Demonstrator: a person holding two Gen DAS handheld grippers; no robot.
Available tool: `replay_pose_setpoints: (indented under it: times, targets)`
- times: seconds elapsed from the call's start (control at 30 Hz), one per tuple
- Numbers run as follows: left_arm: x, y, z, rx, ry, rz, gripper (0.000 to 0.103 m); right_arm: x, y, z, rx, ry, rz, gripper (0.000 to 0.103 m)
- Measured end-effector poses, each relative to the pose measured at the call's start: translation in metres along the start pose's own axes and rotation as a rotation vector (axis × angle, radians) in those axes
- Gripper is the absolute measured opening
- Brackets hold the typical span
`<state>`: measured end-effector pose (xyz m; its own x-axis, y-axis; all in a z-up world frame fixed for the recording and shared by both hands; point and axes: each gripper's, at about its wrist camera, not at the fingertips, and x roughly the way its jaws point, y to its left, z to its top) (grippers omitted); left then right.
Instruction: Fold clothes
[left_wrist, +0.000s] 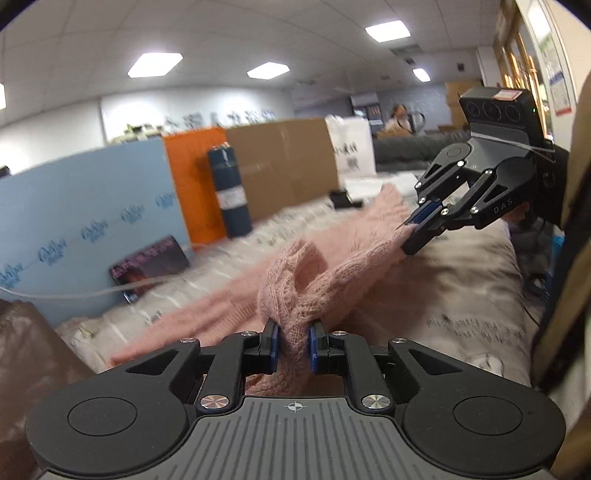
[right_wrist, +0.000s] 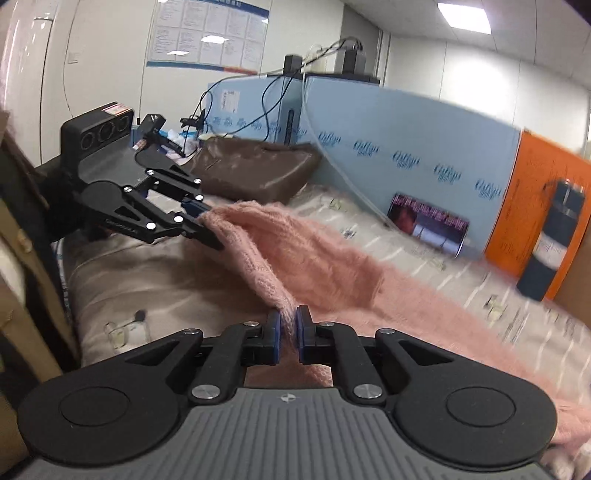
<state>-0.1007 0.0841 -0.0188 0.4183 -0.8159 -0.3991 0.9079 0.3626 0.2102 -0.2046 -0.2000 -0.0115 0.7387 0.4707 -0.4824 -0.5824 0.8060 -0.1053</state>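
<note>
A pink knitted sweater (left_wrist: 325, 273) lies stretched over a pale printed bed cover (left_wrist: 461, 288). My left gripper (left_wrist: 293, 345) is shut on a bunched fold of the sweater. My right gripper (left_wrist: 415, 230) shows at the right of the left wrist view, shut on another edge of the sweater, lifting it off the cover. In the right wrist view the right gripper (right_wrist: 288, 334) pinches a thin edge of the sweater (right_wrist: 325, 258), and the left gripper (right_wrist: 205, 221) holds the far end at the left.
A blue foam board (left_wrist: 85, 214), an orange panel (left_wrist: 195, 184), a cardboard box (left_wrist: 284, 162) and a dark blue cylinder (left_wrist: 229, 192) stand along the far side. A glossy magazine (left_wrist: 151, 264) leans on the board. A brown cushion (right_wrist: 255, 170) lies at the bed's end.
</note>
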Motion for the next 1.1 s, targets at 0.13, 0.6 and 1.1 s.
replay_pose_setpoints:
  times: [0.13,0.6,1.1]
  targets:
    - [0.007,-0.003,-0.007,0.009,0.095,-0.039,0.020,-0.001,0.003,-0.017,0.112,0.004,0.043,0.010]
    - [-0.023,0.032,-0.012,-0.337,-0.092,0.033,0.086,-0.103,-0.116,-0.097,0.954,-0.273,-0.797,0.071]
    - [0.008,0.076,-0.021,-0.458,0.072,0.424,0.086,-0.087,-0.115,-0.085,0.826,-0.095,-1.034,0.006]
